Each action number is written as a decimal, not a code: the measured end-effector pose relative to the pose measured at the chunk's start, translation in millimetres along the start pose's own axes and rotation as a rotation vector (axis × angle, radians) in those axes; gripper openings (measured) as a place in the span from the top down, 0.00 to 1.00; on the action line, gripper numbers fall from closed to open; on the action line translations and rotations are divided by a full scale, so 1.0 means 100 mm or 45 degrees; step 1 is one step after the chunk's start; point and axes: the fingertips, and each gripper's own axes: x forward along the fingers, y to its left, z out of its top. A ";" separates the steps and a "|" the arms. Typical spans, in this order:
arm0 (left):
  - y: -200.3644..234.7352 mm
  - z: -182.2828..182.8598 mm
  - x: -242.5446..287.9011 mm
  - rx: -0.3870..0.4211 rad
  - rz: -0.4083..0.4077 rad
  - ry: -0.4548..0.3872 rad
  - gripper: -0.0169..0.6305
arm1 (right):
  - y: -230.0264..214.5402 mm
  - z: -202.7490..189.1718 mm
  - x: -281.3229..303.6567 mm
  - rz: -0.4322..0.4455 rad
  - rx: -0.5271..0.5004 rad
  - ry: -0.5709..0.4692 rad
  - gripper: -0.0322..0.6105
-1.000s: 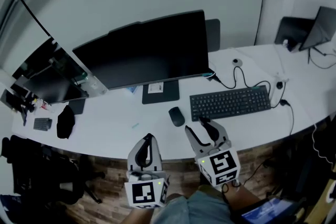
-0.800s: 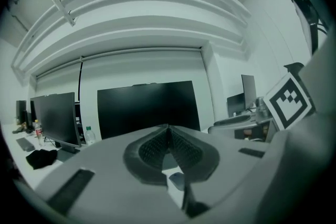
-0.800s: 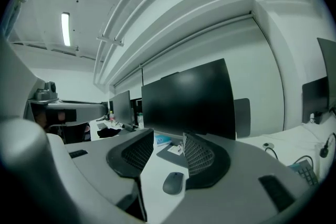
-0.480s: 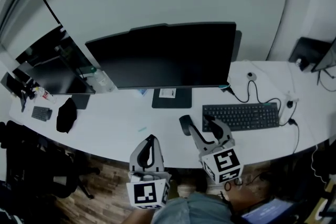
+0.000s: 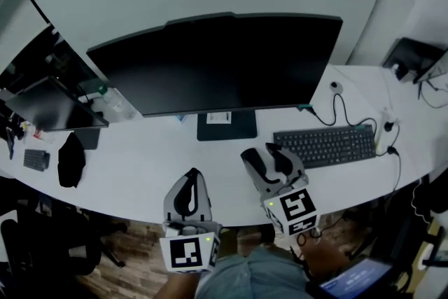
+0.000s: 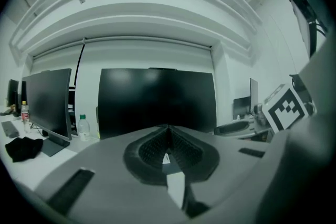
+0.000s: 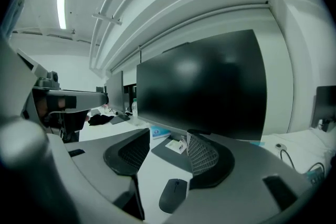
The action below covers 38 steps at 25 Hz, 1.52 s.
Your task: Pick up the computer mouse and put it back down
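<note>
Where the table (image 5: 140, 164) curves toward the person, the mouse (image 7: 173, 194) lies low between the jaws of the right gripper (image 7: 167, 144). A keyboard (image 5: 325, 145) sits just right of it, and a monitor (image 5: 217, 63) stands farther back. The right gripper is about half open, its jaws just widened and not clamping the mouse. The left gripper (image 6: 168, 136) is closed and empty.

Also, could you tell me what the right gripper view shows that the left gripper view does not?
Only the right gripper view: the computer mouse on the desk, low between the right gripper's jaws, which have just been opening and are not closed on it. Only the left gripper view: the left gripper's jaws shut together, empty, and the right gripper's marker cube. Both: the large dark monitor.
</note>
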 end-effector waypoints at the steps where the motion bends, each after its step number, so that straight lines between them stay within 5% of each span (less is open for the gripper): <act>1: 0.03 -0.03 0.05 -0.004 -0.013 0.007 0.97 | -0.01 -0.06 0.05 -0.008 0.004 0.019 0.58; 21: 0.30 -1.10 0.43 -0.074 -0.144 0.327 0.97 | -0.11 -1.64 0.53 -0.104 0.127 0.496 0.42; 38: 0.41 -1.27 0.46 -0.126 -0.132 0.373 0.97 | -0.15 -2.00 0.57 -0.188 0.101 0.647 0.45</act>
